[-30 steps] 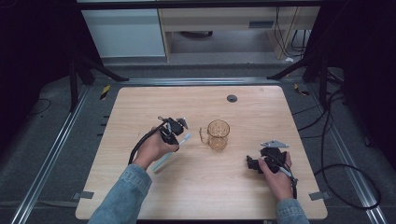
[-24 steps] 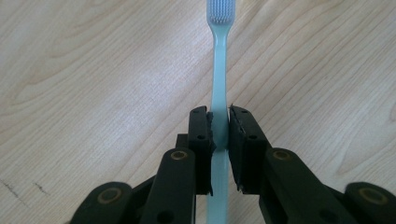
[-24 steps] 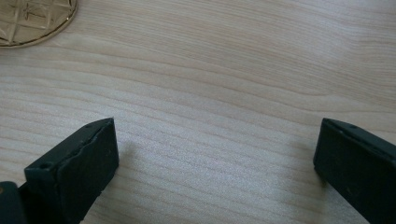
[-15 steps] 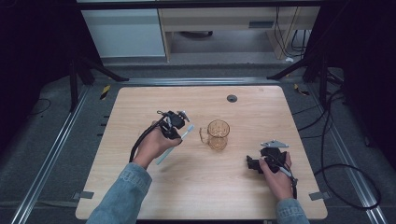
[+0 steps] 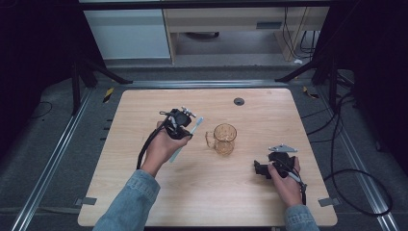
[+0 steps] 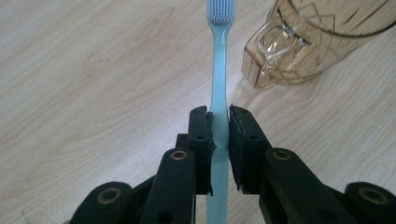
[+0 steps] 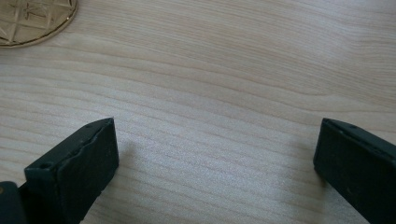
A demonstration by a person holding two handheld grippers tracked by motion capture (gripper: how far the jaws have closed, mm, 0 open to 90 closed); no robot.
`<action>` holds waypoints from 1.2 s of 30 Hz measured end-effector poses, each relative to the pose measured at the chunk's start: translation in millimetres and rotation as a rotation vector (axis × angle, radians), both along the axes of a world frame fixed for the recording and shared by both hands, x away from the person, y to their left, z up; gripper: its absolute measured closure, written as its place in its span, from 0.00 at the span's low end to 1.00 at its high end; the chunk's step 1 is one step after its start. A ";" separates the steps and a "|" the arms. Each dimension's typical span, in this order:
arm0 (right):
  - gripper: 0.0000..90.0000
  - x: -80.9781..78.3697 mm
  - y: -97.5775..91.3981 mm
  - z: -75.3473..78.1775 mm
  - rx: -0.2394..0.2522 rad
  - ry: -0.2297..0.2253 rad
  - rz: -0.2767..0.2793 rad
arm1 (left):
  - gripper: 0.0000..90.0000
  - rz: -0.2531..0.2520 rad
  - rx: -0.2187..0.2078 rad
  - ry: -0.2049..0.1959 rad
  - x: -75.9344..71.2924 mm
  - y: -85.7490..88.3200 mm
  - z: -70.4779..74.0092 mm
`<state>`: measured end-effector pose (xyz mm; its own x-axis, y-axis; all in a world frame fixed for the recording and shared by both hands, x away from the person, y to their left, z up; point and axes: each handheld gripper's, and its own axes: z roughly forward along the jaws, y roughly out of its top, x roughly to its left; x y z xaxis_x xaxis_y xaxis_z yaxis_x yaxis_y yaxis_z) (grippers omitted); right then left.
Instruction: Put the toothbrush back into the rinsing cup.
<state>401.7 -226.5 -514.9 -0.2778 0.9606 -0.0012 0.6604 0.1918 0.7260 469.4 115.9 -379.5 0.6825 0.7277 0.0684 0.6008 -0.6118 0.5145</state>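
Toothbrush [image 5: 188,136] now raised off pale wood table [image 5: 144,202], dark room behind.

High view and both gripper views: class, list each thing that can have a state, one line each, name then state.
Toothbrush: clamped at its handle, bristle end pointing away from the jaws.
Left hand-held gripper: shut on the toothbrush.
Right hand-held gripper: jaws wide apart, nothing between them.
Amber glass mug: upright on the table.
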 end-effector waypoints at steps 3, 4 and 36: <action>0.00 0.0 0.0 0.0 -0.001 0.000 0.000 | 0.88 0.005 -0.028 -0.033 -2.0 -2.5 3.7; 0.00 0.0 -0.1 0.0 -0.001 0.000 0.001 | 0.88 0.009 -0.036 -0.043 -2.3 -2.9 4.6; 0.00 0.1 -0.1 -0.2 -0.005 -0.001 0.005 | 0.88 0.108 -0.245 -0.423 -13.5 -19.7 20.4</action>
